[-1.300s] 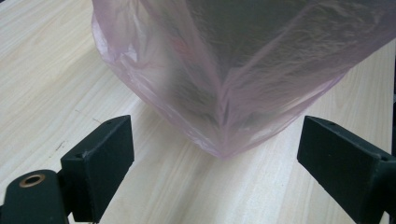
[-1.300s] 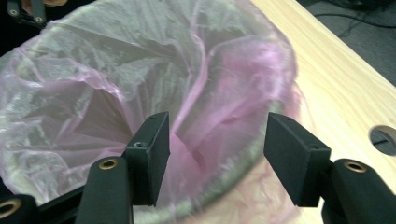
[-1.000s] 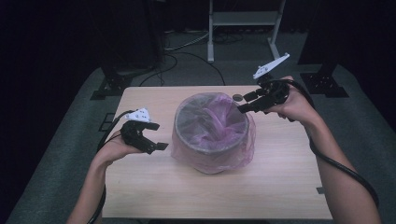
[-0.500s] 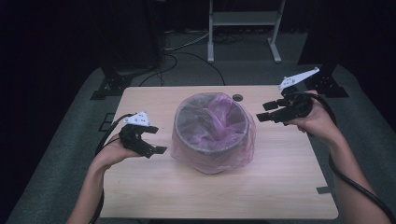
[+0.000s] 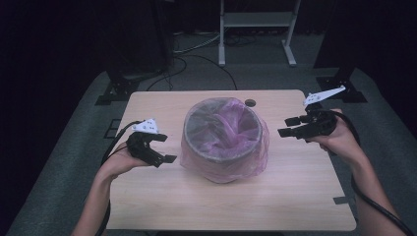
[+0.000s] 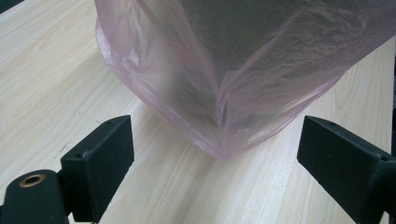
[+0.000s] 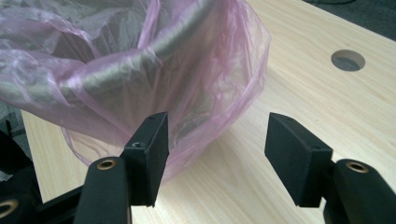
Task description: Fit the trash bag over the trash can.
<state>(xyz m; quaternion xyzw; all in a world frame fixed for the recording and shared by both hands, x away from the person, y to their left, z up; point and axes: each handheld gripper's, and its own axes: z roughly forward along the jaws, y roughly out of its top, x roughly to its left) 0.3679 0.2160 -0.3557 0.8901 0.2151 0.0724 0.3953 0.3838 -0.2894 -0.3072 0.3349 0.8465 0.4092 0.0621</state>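
A round grey bin point(image 5: 221, 133) lined with a thin pink plastic bag point(image 5: 255, 147) stands in the middle of the wooden table point(image 5: 295, 196). The bag point(image 6: 224, 93) drapes over the rim and down the outside point(image 7: 205, 93). My left gripper point(image 5: 164, 150) hovers open just left of the bin, jaws wide, nothing between them. On the bin's right, my right gripper point(image 5: 290, 127) is open too, held a short way off the bag and pointing at it. In the right gripper view the bag's loose edge lies just beyond the left jaw.
A round cable hole point(image 5: 250, 103) is in the table behind the bin, also visible as a hole point(image 7: 348, 59) near the right gripper. Black stand feet point(image 5: 115, 91) and a white frame point(image 5: 255, 29) sit on the grey floor beyond the table.
My right gripper has drawn back from the bin's far rim to the right and slightly toward me, ending clear of the bag. The left gripper has barely moved.
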